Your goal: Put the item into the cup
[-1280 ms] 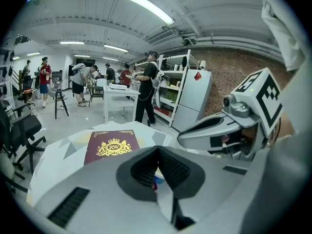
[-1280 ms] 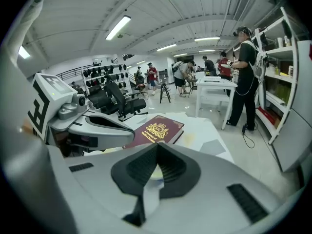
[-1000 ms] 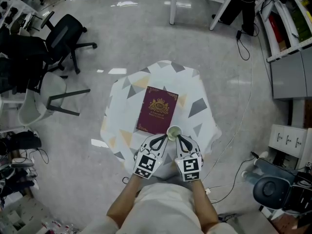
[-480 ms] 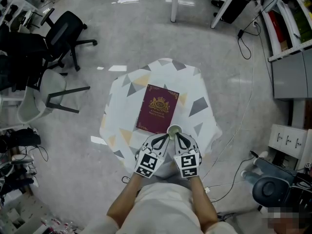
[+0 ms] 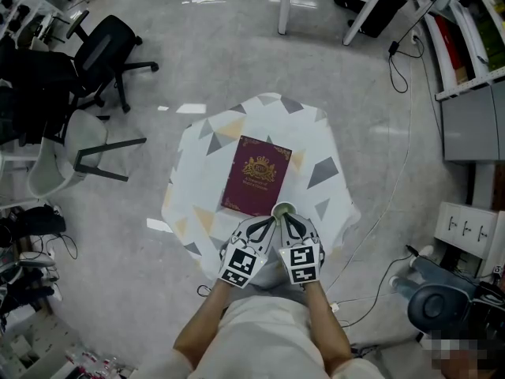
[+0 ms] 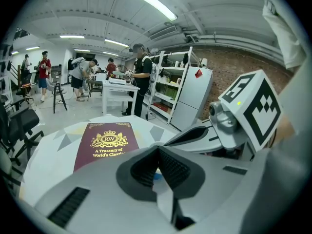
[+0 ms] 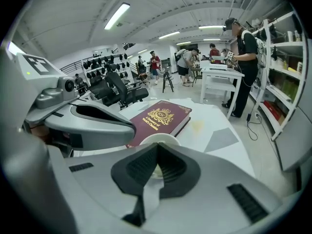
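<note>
Hovering just beside the cup (image 5: 282,209) at the near edge of the desk (image 5: 316,144), the left gripper (image 6: 157,167) pinches a small blue item (image 6: 157,176); the right gripper (image 7: 157,167) clamps the cup's rim. The drop-in isn't done yet.

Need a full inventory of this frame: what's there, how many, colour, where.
table: 1, white cloth with grey and yellow triangles, centre
book: 1, maroon with gold print, flat on the table
cup: 1, pale, by the book's near corner
blue item: 1, small, between the left claw's jaws
office chair: 1, black, floor upper left
pale chair: 1, floor left
white table: 1, floor at top
people: several, background of both gripper views
left claw: 1, grey, shut on the blue item
right claw: 1, grey, jaws together, tips at the cup
arms: 2, bottom centre
</note>
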Demonstrator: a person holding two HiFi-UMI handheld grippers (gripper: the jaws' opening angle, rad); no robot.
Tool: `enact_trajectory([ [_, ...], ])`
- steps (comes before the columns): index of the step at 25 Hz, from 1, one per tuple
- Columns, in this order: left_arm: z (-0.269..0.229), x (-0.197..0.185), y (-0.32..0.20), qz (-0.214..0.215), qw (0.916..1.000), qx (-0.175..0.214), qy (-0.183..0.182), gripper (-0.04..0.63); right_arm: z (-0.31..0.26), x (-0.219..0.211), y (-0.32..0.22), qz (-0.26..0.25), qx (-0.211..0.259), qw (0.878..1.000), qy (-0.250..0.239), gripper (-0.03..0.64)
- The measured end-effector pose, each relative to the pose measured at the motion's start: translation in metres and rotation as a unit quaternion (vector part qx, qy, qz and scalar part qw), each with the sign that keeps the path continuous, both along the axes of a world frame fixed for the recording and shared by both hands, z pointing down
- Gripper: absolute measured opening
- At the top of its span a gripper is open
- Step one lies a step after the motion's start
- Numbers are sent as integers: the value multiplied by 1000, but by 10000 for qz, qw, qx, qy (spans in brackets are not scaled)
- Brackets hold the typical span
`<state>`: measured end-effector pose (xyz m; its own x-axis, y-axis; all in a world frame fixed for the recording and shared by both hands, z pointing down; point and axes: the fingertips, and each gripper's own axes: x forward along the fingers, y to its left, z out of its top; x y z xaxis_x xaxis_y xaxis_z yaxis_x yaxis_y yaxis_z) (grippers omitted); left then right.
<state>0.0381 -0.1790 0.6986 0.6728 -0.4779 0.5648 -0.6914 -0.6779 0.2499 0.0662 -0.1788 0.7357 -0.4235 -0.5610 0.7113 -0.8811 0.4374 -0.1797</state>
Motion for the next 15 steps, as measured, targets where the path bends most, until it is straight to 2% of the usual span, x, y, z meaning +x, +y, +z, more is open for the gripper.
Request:
enact_trajectory([
  [15, 0, 0, 1, 27, 10000, 0, 13, 12, 12, -2, -2, -11, -196, 9996, 189, 7],
])
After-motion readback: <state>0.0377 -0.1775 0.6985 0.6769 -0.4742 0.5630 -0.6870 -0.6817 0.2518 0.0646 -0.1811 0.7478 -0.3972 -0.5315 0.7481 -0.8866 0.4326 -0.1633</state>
